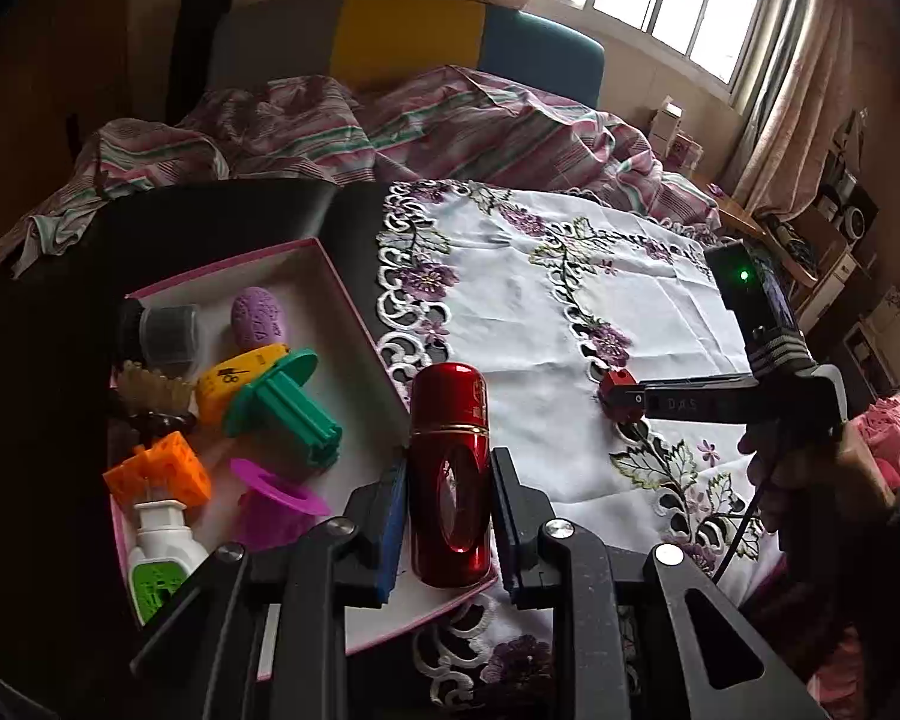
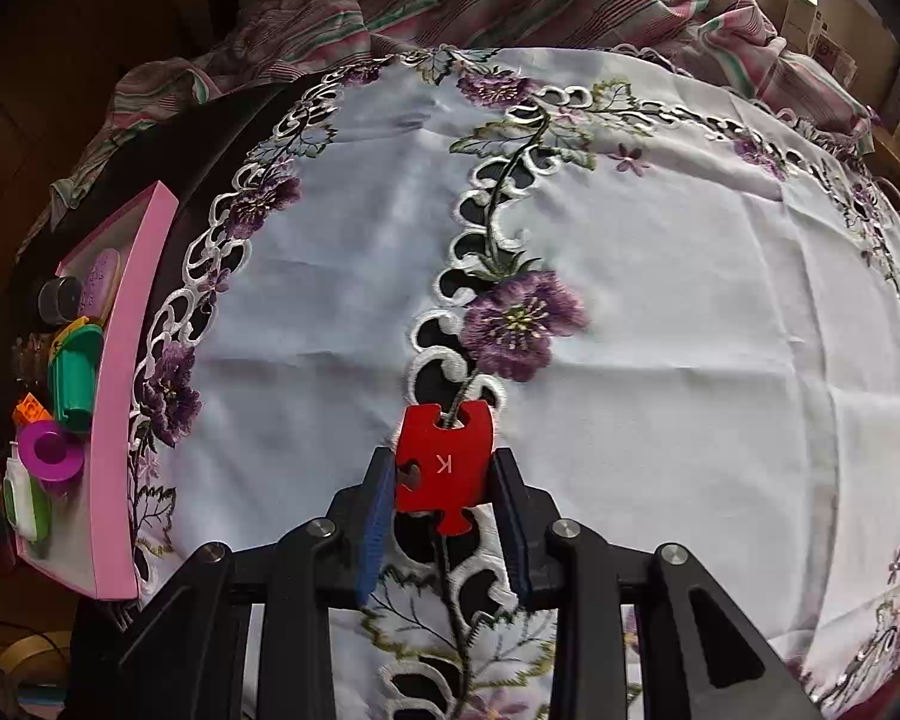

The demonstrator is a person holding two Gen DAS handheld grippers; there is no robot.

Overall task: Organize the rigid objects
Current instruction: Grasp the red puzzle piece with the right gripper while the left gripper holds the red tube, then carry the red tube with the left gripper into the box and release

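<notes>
The left gripper has its fingers closed tight on a red bottle, held over the near corner of the pink box where the surface's white embroidered cloth begins. The box holds a green spool, a purple cup and an orange block. The right gripper has its fingers clamped on a red puzzle piece just above the cloth
</notes>
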